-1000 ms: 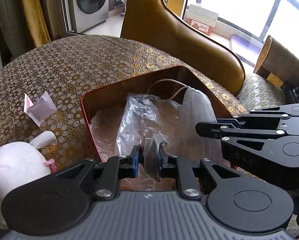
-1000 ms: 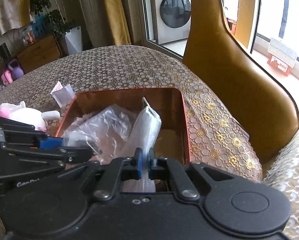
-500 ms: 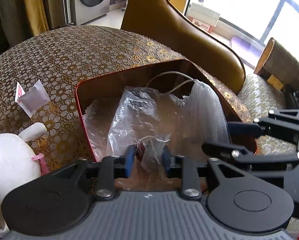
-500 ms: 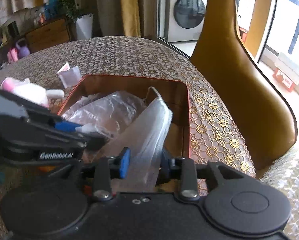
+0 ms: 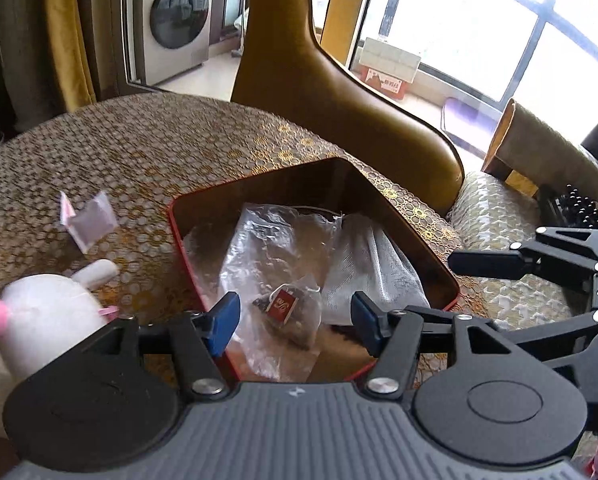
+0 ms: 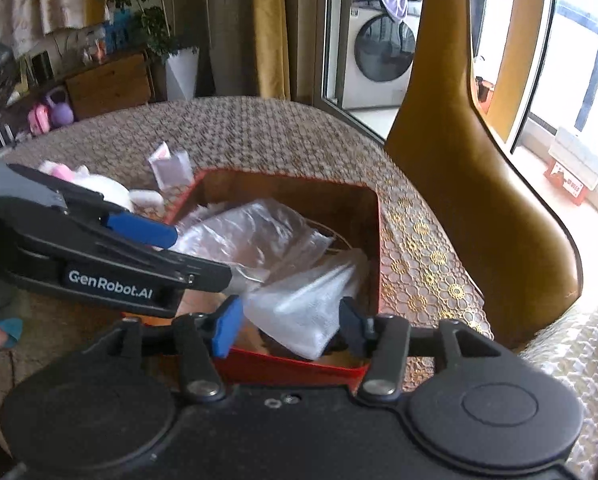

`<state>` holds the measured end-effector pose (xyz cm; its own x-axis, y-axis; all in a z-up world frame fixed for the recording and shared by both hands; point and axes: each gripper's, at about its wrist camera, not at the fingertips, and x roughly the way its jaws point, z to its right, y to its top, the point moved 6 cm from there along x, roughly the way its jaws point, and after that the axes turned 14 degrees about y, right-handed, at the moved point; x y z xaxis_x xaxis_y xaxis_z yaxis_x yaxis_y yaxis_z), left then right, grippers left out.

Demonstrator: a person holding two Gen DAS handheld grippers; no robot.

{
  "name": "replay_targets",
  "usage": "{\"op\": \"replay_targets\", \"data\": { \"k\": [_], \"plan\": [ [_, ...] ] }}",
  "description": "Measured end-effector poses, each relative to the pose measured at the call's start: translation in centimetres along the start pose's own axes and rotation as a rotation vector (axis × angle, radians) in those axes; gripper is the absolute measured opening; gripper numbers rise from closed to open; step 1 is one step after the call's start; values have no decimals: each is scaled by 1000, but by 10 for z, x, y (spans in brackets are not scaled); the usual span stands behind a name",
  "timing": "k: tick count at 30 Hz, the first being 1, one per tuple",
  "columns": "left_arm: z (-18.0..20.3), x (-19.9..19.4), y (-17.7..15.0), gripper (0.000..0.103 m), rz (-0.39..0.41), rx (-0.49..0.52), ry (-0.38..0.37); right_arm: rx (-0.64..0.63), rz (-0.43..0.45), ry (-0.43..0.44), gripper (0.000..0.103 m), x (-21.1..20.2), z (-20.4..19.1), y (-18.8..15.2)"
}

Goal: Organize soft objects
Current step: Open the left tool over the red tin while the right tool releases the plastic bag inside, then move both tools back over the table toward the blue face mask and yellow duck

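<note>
I see a round table under a gold-patterned lace cloth (image 5: pixel 187 148), a tan leather high-backed chair (image 5: pixel 339 96) beside it, a silver front-loading washing machine (image 6: pixel 379 60) past mustard curtains (image 6: pixel 271 28), and bright daylight through large windows (image 5: pixel 479 24).

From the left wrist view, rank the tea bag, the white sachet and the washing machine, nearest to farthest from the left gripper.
1. Tea bag: in the red box, just ahead of the left gripper.
2. White sachet: on the tablecloth, ahead to the left.
3. Washing machine: beyond the table, in the background.

A washing machine (image 5: pixel 177 26) stands behind the mustard chair (image 5: pixel 331 92).
</note>
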<state>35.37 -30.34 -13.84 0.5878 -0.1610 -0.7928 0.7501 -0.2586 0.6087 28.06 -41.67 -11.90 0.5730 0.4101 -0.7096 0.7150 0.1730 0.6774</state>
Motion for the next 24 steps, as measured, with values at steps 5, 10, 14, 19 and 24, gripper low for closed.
{"op": "replay_targets", "data": {
  "k": [5,10,14,19,24],
  "plan": [
    [-12,-29,-5,60,31,-6,-1,0,56,12,63,-23,-21,4],
    [-29,-59,-12,60,63,-14,11,-7,89,28,63,-40,-44,6],
    [-45,-84,-18,61,100,-17,27,-16,119,42,64,-52,-67,9],
    [-67,-110,-29,70,121,-33,36,-19,152,63,74,-62,-94,12],
    [-94,-135,-45,70,151,-39,52,-21,173,96,81,-65,-122,14]
  ]
}}
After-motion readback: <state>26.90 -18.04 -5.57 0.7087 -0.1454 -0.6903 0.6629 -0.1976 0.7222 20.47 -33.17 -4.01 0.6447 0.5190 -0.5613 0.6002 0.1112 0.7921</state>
